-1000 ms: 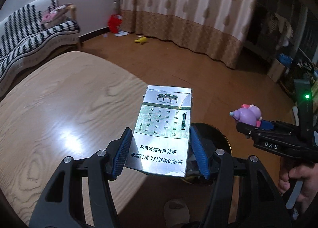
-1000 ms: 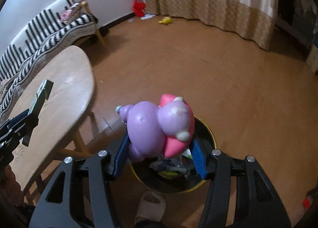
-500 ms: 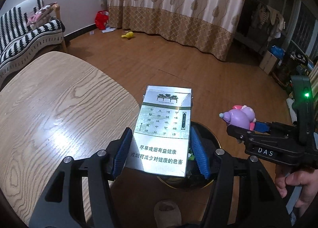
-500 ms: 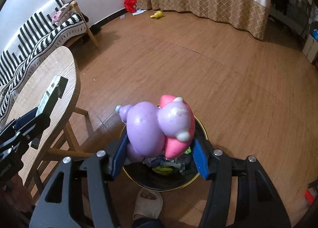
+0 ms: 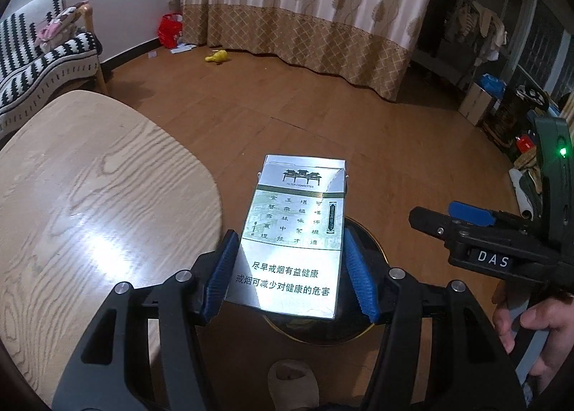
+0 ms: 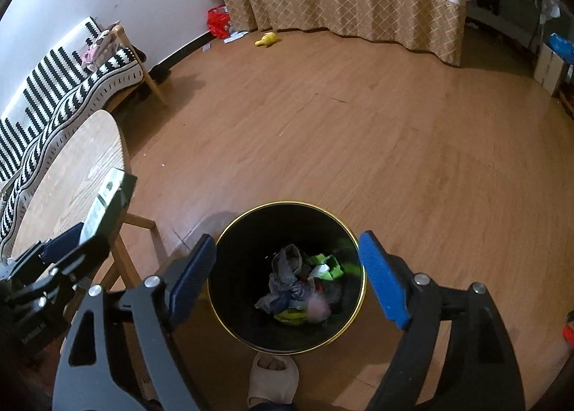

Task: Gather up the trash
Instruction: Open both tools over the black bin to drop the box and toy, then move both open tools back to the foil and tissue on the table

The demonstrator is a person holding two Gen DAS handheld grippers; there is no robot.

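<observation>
My left gripper [image 5: 292,273] is shut on a silver and green cigarette pack [image 5: 296,231], held just past the table edge above a black trash bin [image 5: 373,249]. My right gripper [image 6: 287,274] is open and empty, right above the black, gold-rimmed bin [image 6: 229,325]. A blurred purple and pink toy [image 6: 317,307] lies among the wrappers inside the bin. The right gripper also shows in the left wrist view [image 5: 434,221], and the left gripper with the pack [image 6: 107,199] shows at the left of the right wrist view.
A round wooden table [image 5: 71,203] stands to the left of the bin. A striped sofa [image 6: 53,88] is by the wall. A yellow toy [image 6: 266,39] and a red bag [image 6: 218,22] lie near the curtain. A slippered foot [image 6: 272,378] is beside the bin.
My right gripper opened and the purple toy dropped into the bin. My left gripper moved right with the pack, from over the table to over the bin.
</observation>
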